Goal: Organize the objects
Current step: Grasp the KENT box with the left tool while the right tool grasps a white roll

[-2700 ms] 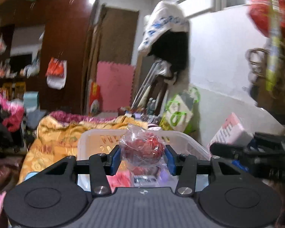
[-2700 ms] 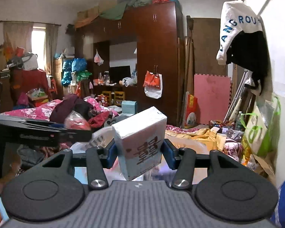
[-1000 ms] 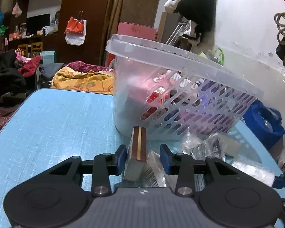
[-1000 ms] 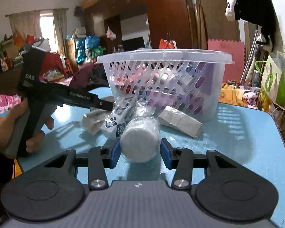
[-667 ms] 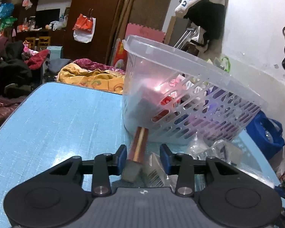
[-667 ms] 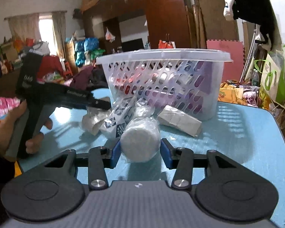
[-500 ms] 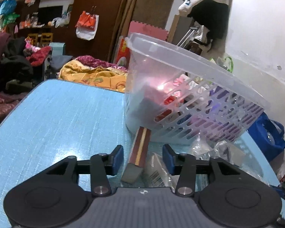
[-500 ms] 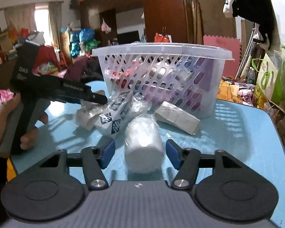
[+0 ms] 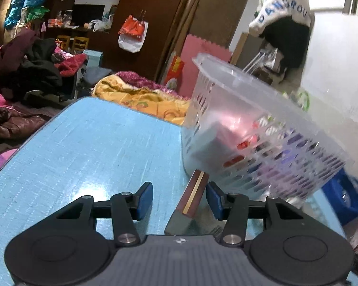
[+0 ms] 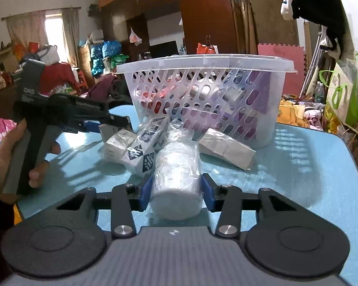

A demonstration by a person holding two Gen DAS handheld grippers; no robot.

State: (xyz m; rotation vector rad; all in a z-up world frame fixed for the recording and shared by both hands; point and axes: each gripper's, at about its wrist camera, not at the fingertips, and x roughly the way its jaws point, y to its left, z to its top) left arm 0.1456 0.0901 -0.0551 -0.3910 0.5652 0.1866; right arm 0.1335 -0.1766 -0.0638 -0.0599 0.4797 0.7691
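Note:
A clear slotted basket [image 10: 202,90] with several packed items stands on the blue table [image 10: 310,166]; it also shows in the left wrist view [image 9: 262,128]. My left gripper [image 9: 179,199] is open around a thin dark red box [image 9: 191,202] lying by the basket's foot. My right gripper [image 10: 176,193] is open, its pads close on both sides of a plastic-wrapped white roll [image 10: 176,178] lying on the table. Several wrapped boxes [image 10: 140,147] lie in front of the basket.
The left gripper and the hand holding it show in the right wrist view [image 10: 59,116]. A grey wrapped packet [image 10: 226,147] lies right of the roll. Cluttered clothes, bags and a wardrobe surround the table.
Both grippers held items above the basket, then came down to the table. In the last second both opened: the left let go of the red box, the right of the white roll.

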